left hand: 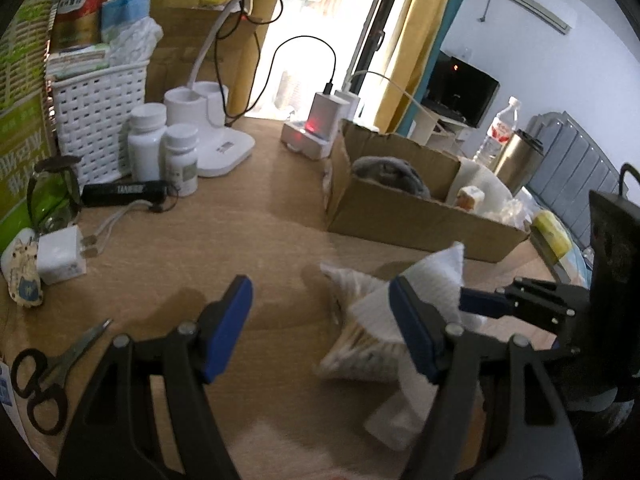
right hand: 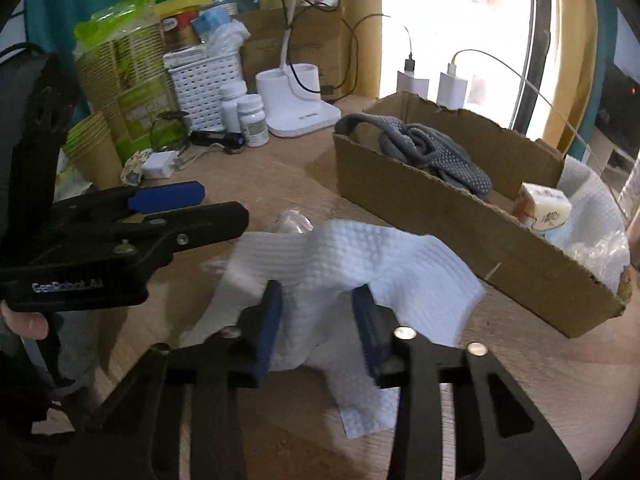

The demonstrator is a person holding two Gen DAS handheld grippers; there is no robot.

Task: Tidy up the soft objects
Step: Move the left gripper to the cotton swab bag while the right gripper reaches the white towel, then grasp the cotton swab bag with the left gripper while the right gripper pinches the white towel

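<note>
White woven plastic forms the basket at the far left of the tabletop, and it is stuffed with a red-labelled tin, blue packets and crumpled white plastic. Just in front stand 2 white pill bottles. Toward the right lies a low cardboard box holding a grey knitted cloth, a small printed tissue pack and bubble wrap at its far end.

Left gripper points down at the tabletop, its blue fingers spread wide with nothing between them; only its right finger overlaps the white cloth in the left wrist view. Right gripper tilts down steeply, its fingers pinched onto a bunched fold of that cloth, which lies on the tabletop just in front of the box.

Beneath the cloth sits a pale bag of cotton swabs, half covered. A fingertip shows at the frame's left edge; the rest of the hand is cut off
</note>
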